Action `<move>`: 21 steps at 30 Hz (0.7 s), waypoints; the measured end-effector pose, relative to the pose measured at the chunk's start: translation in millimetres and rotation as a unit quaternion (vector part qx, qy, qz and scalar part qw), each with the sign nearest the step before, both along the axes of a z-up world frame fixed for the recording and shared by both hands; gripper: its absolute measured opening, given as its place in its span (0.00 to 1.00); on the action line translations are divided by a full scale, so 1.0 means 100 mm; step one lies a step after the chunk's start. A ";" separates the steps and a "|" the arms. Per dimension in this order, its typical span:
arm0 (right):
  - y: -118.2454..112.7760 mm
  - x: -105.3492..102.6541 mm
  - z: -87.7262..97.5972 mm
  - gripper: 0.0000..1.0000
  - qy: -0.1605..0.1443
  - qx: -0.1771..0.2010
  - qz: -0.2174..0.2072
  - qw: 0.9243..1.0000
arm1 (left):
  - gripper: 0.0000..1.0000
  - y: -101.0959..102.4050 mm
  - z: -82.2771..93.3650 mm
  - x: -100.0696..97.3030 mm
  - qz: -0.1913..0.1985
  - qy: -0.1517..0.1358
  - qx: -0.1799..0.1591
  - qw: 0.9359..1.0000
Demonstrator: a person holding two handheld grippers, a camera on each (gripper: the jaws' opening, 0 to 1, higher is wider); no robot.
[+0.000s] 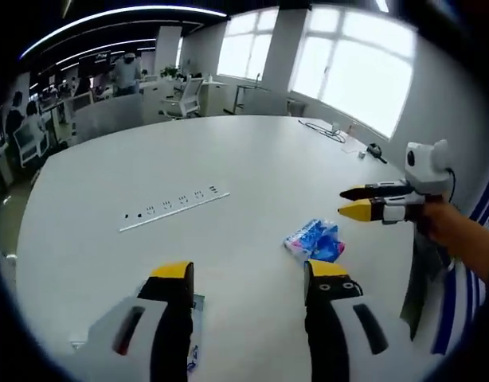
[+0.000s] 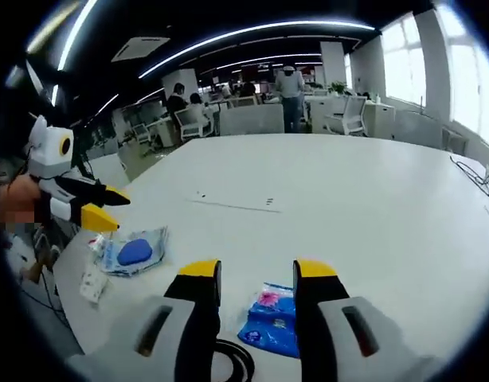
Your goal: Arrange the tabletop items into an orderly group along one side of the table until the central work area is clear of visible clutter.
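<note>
A blue tissue packet [image 1: 314,240] lies on the white table [image 1: 228,159]. My right gripper [image 1: 345,202] hovers just above and beyond it, coming in from the right. In the right gripper view the same packet [image 2: 272,318] lies on the table under the gap of my open right gripper [image 2: 258,272], untouched. A clear bag holding a blue object [image 2: 134,252] and a small white packet [image 2: 93,282] lie near the table's edge, below my left gripper [image 2: 109,207]. My left gripper [image 1: 248,274] is open and holds nothing. Part of the clear bag [image 1: 195,350] shows under its left jaw.
A long white power strip [image 1: 174,205] lies across the middle of the table. A black cable [image 2: 228,358] curls at the near edge. More cables and small items [image 1: 340,135] sit at the far side by the windows. Office chairs, desks and people stand beyond the table.
</note>
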State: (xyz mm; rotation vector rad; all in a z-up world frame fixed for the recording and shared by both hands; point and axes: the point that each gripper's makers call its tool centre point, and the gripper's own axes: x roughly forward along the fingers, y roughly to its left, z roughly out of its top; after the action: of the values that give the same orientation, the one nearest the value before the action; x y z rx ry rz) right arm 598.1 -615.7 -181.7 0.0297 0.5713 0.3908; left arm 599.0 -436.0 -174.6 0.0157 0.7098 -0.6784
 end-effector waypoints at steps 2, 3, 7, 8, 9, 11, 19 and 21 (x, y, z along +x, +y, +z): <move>0.09 0.05 0.04 0.35 -0.004 0.001 0.009 1.000 | 0.57 0.11 0.03 0.00 0.009 0.000 0.000 1.000; 0.12 0.07 0.06 0.35 -0.005 0.000 0.012 1.000 | 0.57 0.15 0.04 0.00 0.013 0.000 0.000 1.000; 0.30 0.15 0.15 0.35 -0.011 0.000 0.032 0.999 | 0.57 0.35 0.11 0.00 0.032 -0.005 -0.001 0.999; 0.34 0.17 0.16 0.35 -0.012 0.000 0.036 0.999 | 0.57 0.40 0.12 0.00 0.037 -0.005 -0.002 0.999; 0.40 0.19 0.18 0.35 -0.012 -0.003 0.044 0.999 | 0.57 0.46 0.13 -0.01 0.041 -0.005 -0.002 0.999; 0.51 0.22 0.22 0.35 -0.017 -0.002 0.054 0.998 | 0.57 0.55 0.14 -0.02 0.050 -0.006 -0.001 0.999; 0.88 0.29 0.24 0.34 -0.015 -0.006 0.095 0.995 | 0.57 0.94 0.06 -0.14 0.087 0.009 0.004 0.996; 0.99 0.30 0.24 0.34 -0.014 -0.005 0.106 0.994 | 0.57 1.02 0.04 -0.16 0.094 0.011 0.005 0.995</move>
State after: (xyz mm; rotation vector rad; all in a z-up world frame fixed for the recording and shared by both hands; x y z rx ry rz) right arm 628.6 -516.7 -157.8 -0.0462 0.5499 0.5939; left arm 582.7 -334.0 -170.2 -0.0501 0.7263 -0.4946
